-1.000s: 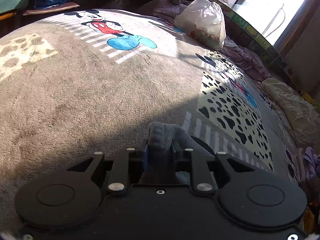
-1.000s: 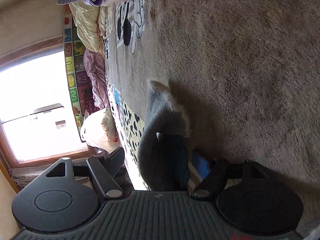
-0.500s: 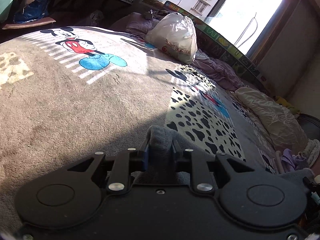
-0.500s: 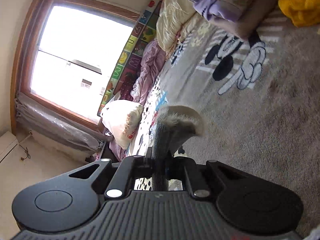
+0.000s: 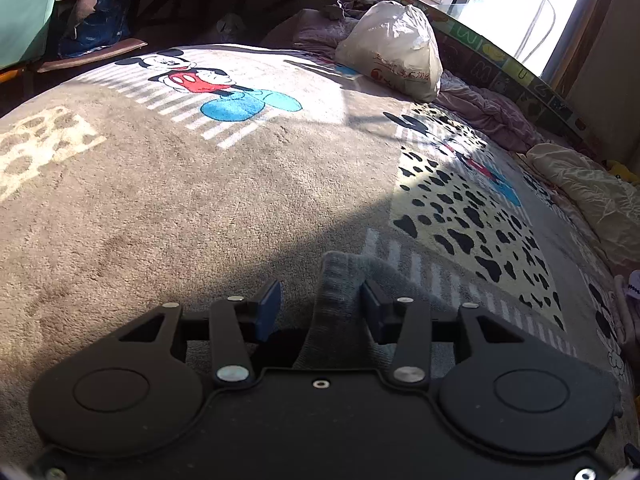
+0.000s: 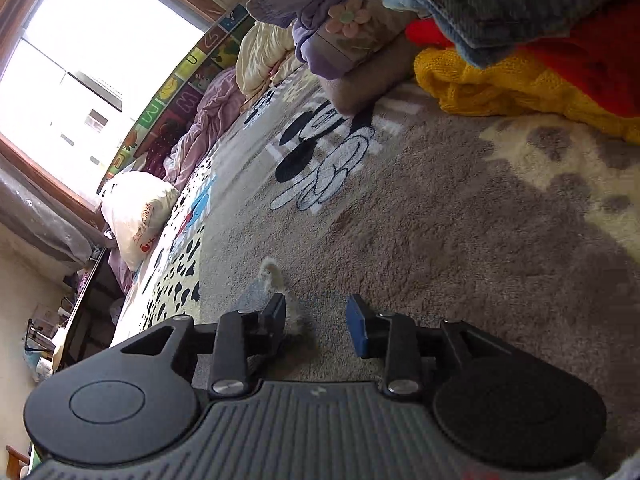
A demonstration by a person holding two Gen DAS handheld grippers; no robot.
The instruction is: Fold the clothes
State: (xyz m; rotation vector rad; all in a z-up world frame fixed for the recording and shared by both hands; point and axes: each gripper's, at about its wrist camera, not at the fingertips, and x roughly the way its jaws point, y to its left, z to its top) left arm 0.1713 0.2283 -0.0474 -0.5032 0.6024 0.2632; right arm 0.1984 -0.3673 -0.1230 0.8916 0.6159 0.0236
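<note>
A grey knitted garment [image 5: 344,280] lies on the brown cartoon-print blanket [image 5: 180,200]. My left gripper [image 5: 320,302] has its jaws opening; the grey cloth stands between them, against the right pad, with a gap at the left pad. In the right wrist view the same grey garment, with its fluffy pale edge [image 6: 276,280], lies beside the left finger of my right gripper [image 6: 316,316]. Those jaws are opening too, with only the blanket [image 6: 440,240] showing in the gap between the pads.
A white plastic bag [image 5: 394,54] and rumpled purple bedding [image 5: 492,116] lie at the far side under the window. A cream quilt [image 5: 592,196] is at right. A pile of yellow, red, blue and purple clothes [image 6: 500,76] lies ahead of my right gripper. A green tub [image 5: 24,12] stands far left.
Both grippers were shut on the grey garment half a second ago and have opened. The right gripper rolled and lowered the cloth's fluffy end onto the blanket; the pile of clothes came into view.
</note>
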